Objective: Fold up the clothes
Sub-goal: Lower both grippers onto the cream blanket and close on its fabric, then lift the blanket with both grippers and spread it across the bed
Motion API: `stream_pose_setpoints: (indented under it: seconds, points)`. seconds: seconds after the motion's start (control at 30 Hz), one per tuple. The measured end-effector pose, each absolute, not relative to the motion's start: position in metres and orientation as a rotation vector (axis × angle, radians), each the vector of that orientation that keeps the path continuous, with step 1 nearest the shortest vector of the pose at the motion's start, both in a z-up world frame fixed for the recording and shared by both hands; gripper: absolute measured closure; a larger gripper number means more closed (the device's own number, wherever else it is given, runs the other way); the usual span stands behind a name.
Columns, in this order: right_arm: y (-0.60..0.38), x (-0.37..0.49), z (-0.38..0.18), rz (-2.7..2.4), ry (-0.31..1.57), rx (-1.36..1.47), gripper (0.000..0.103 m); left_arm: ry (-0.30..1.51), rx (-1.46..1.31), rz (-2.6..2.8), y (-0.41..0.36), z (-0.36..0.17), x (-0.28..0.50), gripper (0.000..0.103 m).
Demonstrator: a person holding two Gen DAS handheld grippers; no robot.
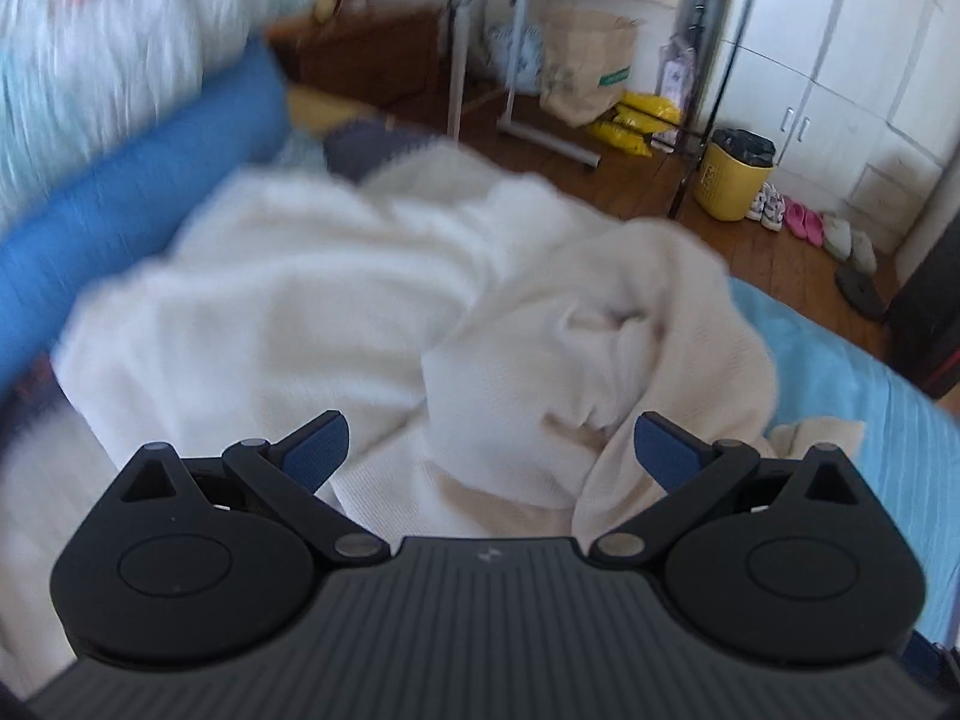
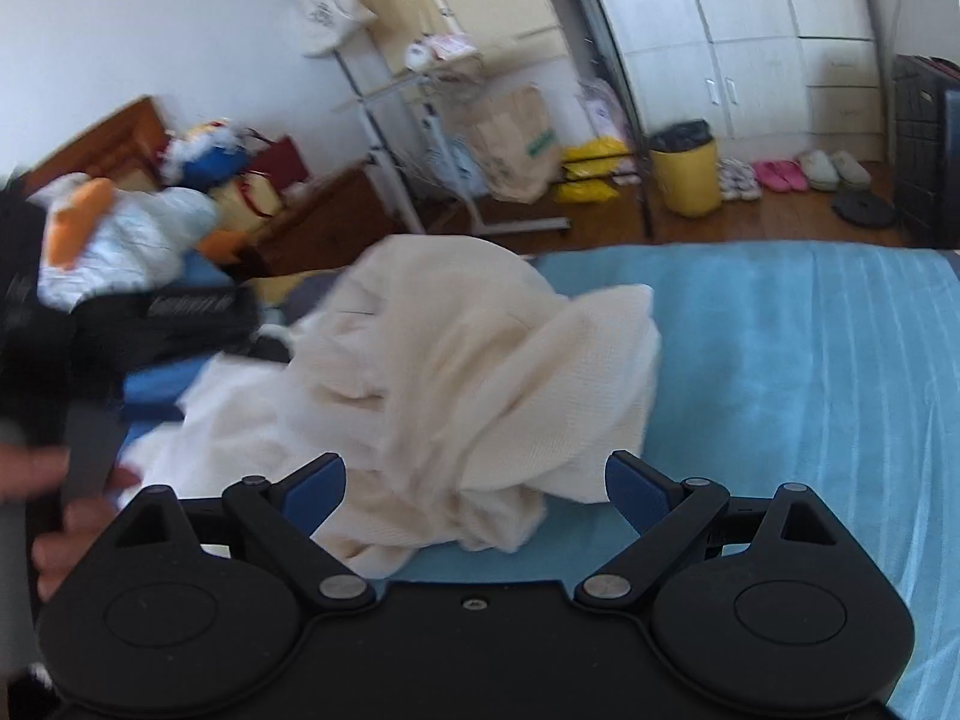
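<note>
Right wrist view shows the blue-covered bed carrying a crumpled cream garment heaped toward its left edge, dead ahead of both tools, the left tool nearer, the right tool just short, each spread wide and empty.

Paper bag: green label with print, too small and blurred to read.
Black item at left, right wrist view: white lettering, smeared by blur, unreadable.
Left gripper body: small pale logo mark, no letters.
Readable text: none.
</note>
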State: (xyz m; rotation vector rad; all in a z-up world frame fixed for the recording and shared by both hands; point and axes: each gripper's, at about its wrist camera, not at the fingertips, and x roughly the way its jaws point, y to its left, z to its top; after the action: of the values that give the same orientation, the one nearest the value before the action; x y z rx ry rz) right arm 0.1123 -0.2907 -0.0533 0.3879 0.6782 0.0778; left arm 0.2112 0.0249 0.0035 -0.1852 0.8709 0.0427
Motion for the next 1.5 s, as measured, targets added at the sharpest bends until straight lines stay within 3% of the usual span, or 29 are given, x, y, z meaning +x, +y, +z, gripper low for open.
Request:
stream_pose_setpoints:
  seconds: [0.17, 0.37, 0.43, 0.47, 0.5, 0.57, 0.67, 0.73, 0.77, 0.87, 1.0, 1.2, 1.5]
  points:
    - [-0.303, 0.144, -0.074, 0.141, 0.673, 0.503, 0.007, 0.885, -0.266, 0.077, 0.054, -0.043, 0.221, 0.001]
    - [-0.297, 0.198, -0.100, 0.072, 0.639, 0.546, 0.007, 0.818, -0.450, -0.004, 0.065, -0.056, 0.232, 0.002]
    - [-0.295, 0.219, -0.114, 0.042, 0.670, 0.559, 0.007, 0.864, -0.513, -0.045, 0.061, -0.073, 0.243, 0.013]
    - [-0.295, 0.230, -0.122, 0.028, 0.691, 0.564, 0.007, 0.898, -0.550, -0.067, 0.059, -0.084, 0.248, 0.025]
    - [-0.294, 0.240, -0.130, 0.021, 0.715, 0.577, 0.007, 0.932, -0.581, -0.081, 0.058, -0.095, 0.253, 0.031]
    - [-0.294, 0.254, -0.151, 0.050, 0.772, 0.643, 0.006, 0.961, -0.569, -0.062, 0.056, -0.106, 0.257, 0.036]
    - [-0.283, 0.253, -0.165, 0.139, 0.749, 0.681, 0.005, 0.972, -0.571, -0.037, 0.057, -0.115, 0.264, 0.034]
    - [-0.276, 0.246, -0.165, 0.197, 0.706, 0.656, 0.027, 0.983, -0.673, -0.046, 0.065, -0.130, 0.267, 0.021]
    - [-0.278, 0.243, -0.166, 0.228, 0.694, 0.690, 0.046, 0.977, -0.735, -0.061, 0.071, -0.137, 0.267, 0.016]
    - [-0.278, 0.231, -0.164, 0.234, 0.662, 0.720, 0.063, 0.967, -0.828, -0.085, 0.081, -0.146, 0.265, 0.019]
    - [-0.269, 0.220, -0.154, 0.263, 0.645, 0.693, 0.070, 0.992, -0.794, -0.150, 0.074, -0.141, 0.267, 0.073]
    - [-0.276, 0.192, -0.125, 0.440, 0.595, 0.785, 0.075, 0.959, -0.973, -0.315, 0.090, -0.152, 0.260, 0.081]
    - [-0.284, 0.133, -0.078, 0.265, 0.470, 0.630, 0.077, 1.005, -0.897, -0.573, 0.015, -0.125, 0.259, 0.084]
